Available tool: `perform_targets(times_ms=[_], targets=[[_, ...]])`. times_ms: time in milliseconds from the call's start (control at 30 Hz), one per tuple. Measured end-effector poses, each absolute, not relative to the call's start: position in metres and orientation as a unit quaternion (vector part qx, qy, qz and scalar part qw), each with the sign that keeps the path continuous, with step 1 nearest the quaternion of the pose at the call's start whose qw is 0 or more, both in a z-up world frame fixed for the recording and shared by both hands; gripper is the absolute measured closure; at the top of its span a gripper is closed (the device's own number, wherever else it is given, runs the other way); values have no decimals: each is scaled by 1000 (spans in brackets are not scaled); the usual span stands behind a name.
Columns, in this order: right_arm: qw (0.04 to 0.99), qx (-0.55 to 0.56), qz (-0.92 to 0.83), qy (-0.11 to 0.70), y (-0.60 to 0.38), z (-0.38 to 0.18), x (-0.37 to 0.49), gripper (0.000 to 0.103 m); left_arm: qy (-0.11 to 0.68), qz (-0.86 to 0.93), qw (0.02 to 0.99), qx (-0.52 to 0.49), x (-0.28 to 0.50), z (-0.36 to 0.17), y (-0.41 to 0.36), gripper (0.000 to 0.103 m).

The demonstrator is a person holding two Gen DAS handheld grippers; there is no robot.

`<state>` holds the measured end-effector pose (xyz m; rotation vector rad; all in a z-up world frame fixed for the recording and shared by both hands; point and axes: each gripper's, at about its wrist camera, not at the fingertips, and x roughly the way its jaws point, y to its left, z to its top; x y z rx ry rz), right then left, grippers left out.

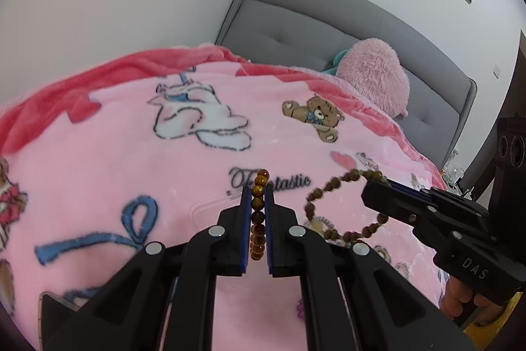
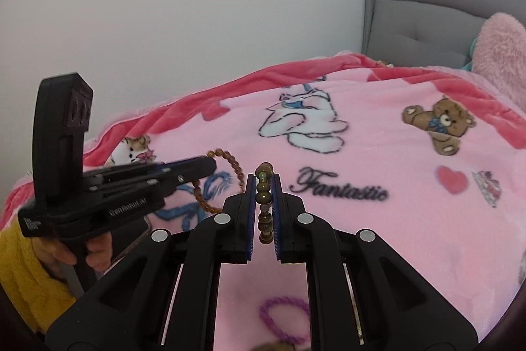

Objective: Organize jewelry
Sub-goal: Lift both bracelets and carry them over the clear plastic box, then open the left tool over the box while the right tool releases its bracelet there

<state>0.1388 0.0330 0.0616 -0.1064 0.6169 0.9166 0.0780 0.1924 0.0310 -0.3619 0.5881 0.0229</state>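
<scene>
Both bracelets are light, floppy loops of round beads, so they'll swing and sag from wherever you pinch them. The beads are smooth and could roll out of a loose grip, so squeezing across the strand, as here, looks right.

The left gripper (image 1: 258, 219) is nearly closed on the amber bracelet (image 1: 258, 213), glossy honey-brown beads, strand running straight between the pads.

The right gripper (image 2: 264, 206) is likewise clamped tight on the olive bracelet (image 2: 264, 203), duller brownish-green beads with a few pale ones. From the left camera, its loop dangles at about 3 o'clock, above the pink blanket (image 1: 115, 153).

A purple bracelet (image 2: 284, 316) lies on the blanket at 6 o'clock in the right view.
</scene>
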Motion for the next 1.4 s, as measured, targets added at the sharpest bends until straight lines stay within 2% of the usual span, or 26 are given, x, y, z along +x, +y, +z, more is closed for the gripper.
perform_targets(times_ms=[400, 800, 833, 900, 933, 1033, 1067, 1100, 1167, 1233, 1300, 1400], targets=[[823, -64, 437, 357, 67, 5, 154, 94, 339, 29, 926, -163, 88, -17, 195, 96], [818, -32, 442, 366, 52, 3, 155, 91, 330, 30, 932, -148, 82, -19, 189, 94], [819, -27, 444, 363, 50, 6, 155, 89, 327, 30, 932, -150, 80, -19, 189, 92], [823, -8, 445, 354, 37, 13, 151, 74, 321, 28, 935, -146, 76, -16, 187, 80], [825, -2, 444, 349, 30, 16, 149, 74, 319, 27, 937, -139, 73, -14, 184, 74], [841, 2, 429, 329, -2, 27, 140, 74, 303, 12, 945, -124, 64, -6, 173, 73], [847, 3, 421, 325, -12, 29, 137, 70, 300, 6, 947, -118, 62, -4, 168, 72], [853, 5, 411, 321, -24, 29, 134, 65, 297, -3, 948, -110, 59, -2, 162, 69], [865, 17, 384, 321, -50, 30, 130, 64, 290, -26, 953, -86, 55, 2, 145, 61], [872, 47, 359, 329, -79, 27, 129, 64, 290, -51, 954, -63, 53, 3, 126, 59], [877, 66, 340, 334, -104, 21, 126, 60, 300, -75, 950, -45, 53, -1, 108, 58], [883, 64, 310, 348, -132, 7, 119, 60, 306, -92, 947, -17, 51, -9, 85, 58]])
